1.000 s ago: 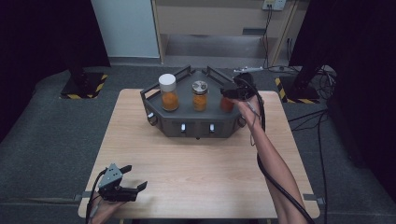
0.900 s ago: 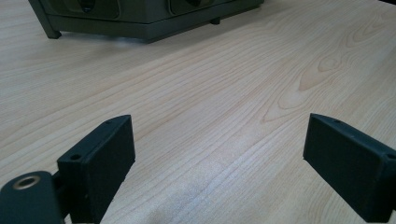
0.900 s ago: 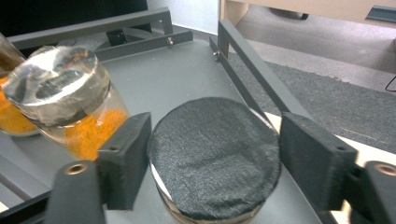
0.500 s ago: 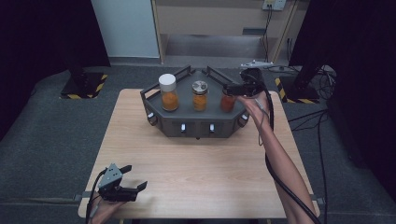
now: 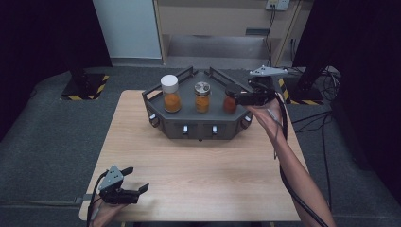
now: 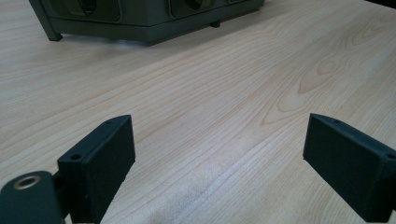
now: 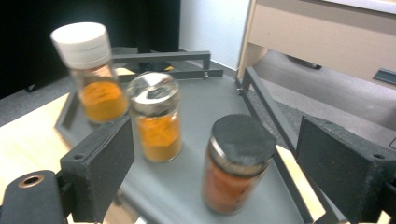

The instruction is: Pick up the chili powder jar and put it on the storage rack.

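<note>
With my right fingers [image 7: 212, 175] just opened wide, the dark-lidded glass jar of reddish spice [image 7: 236, 163] stands free on the grey hexagonal tray [image 5: 198, 127]; my left fingers [image 6: 219, 170] gape wide over the wooden bench [image 5: 198, 165].

A: Floor? Walls?
B: Grey carpet [image 5: 52, 142] all round the wooden table [image 5: 198, 175]. Black curtains at 10 and 2 o'clock, v. dark.
A: Anything at 12?
B: Pale panel [image 5: 127, 28], beside it a beige cabinet [image 5: 222, 19] w/ wall socket [image 5: 278, 4]. Hazard-striped stand bases [image 5: 85, 87] at 10 and 2. Cables [image 5: 326, 127] on floor at 3.
</note>
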